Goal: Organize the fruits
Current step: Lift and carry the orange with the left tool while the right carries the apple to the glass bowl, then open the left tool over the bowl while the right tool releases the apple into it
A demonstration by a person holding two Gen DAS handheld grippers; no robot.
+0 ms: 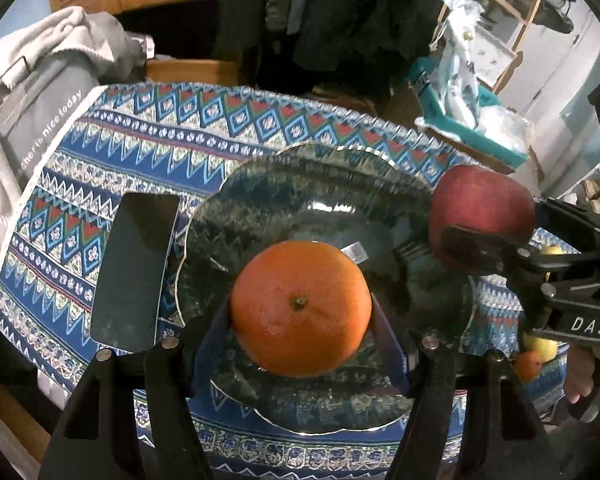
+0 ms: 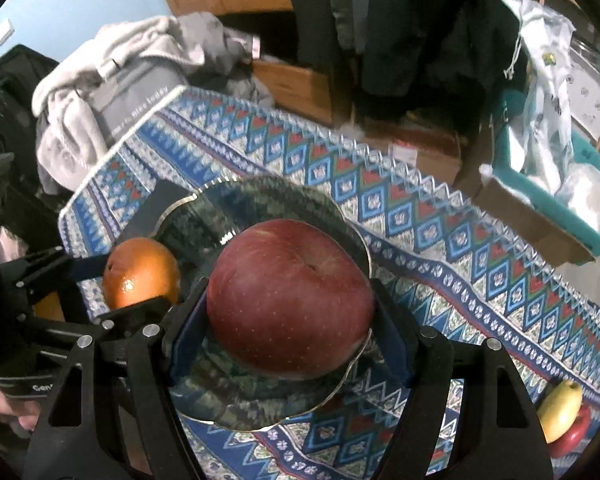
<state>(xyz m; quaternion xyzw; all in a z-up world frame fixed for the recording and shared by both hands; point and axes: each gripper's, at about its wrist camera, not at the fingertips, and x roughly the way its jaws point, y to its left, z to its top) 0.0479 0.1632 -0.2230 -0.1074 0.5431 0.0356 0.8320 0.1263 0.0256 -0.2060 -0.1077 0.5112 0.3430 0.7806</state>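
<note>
My left gripper (image 1: 300, 320) is shut on an orange (image 1: 300, 308) and holds it over the dark glass plate (image 1: 300, 184). My right gripper (image 2: 292, 320) is shut on a red apple (image 2: 290, 300) over the plate's right rim (image 2: 260, 196). The apple (image 1: 480, 208) and the right gripper (image 1: 496, 240) show at the right of the left wrist view. The orange (image 2: 140, 276) and the left gripper (image 2: 132, 292) show at the left of the right wrist view.
The plate rests on a blue patterned cloth (image 1: 140, 140). A dark phone (image 1: 136, 272) lies left of the plate. A yellow fruit (image 2: 560, 408) on a red object (image 2: 576, 432) lies front right, with a small orange (image 1: 528, 366) nearby. Clothes (image 1: 40, 72) and boxes (image 2: 548, 200) surround the table.
</note>
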